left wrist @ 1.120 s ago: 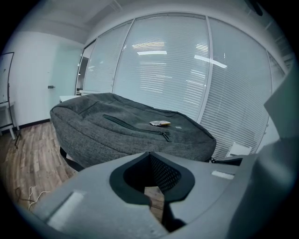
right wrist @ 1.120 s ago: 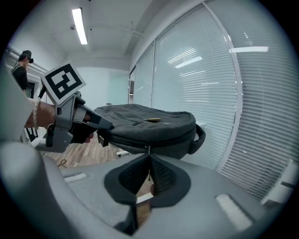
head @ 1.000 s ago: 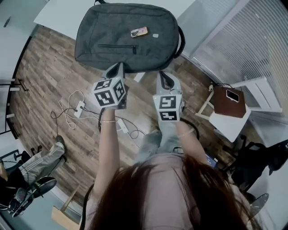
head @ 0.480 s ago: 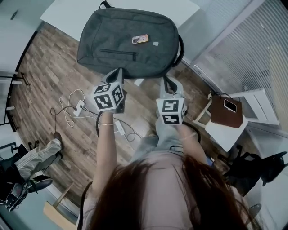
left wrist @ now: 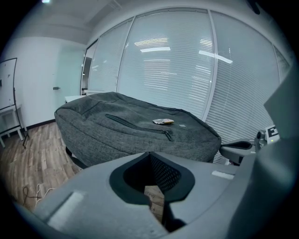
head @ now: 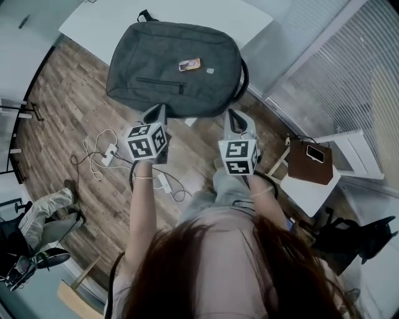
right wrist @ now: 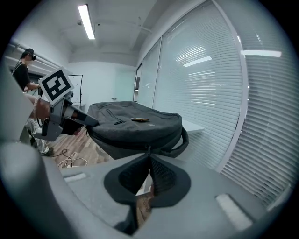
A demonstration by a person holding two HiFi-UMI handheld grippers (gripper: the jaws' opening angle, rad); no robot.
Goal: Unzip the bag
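The left gripper (left wrist: 149, 155) has its jaws together with nothing between them; it hangs just before the near edge of the bag (left wrist: 140, 137), without touching it as far as I can judge. The right gripper (right wrist: 149, 158) also has its jaws pressed together and empty; a small metal zipper pull (right wrist: 149, 149) on the side of the bag shows just beyond its tips, and I cannot say that they touch it.

The bag lies flat on a white table (head: 187, 15), its near edge over the table border, in front of both grippers; its carry strap (right wrist: 183, 141) hangs at the right end.

For the step in hand, I think the right jaws must first part, then close on the pull squarely, not on the cloth; the left gripper should pin the bag beside the zipper, so the bag does not slide when the pull is drawn along the seam.

The bag is closed all around, so what is inside cannot be seen; the front pocket zipper (left wrist: 140, 127) is closed too. A small flat item (left wrist: 163, 122) lies on top of the bag, not in it; it may slip off if the bag is tugged.
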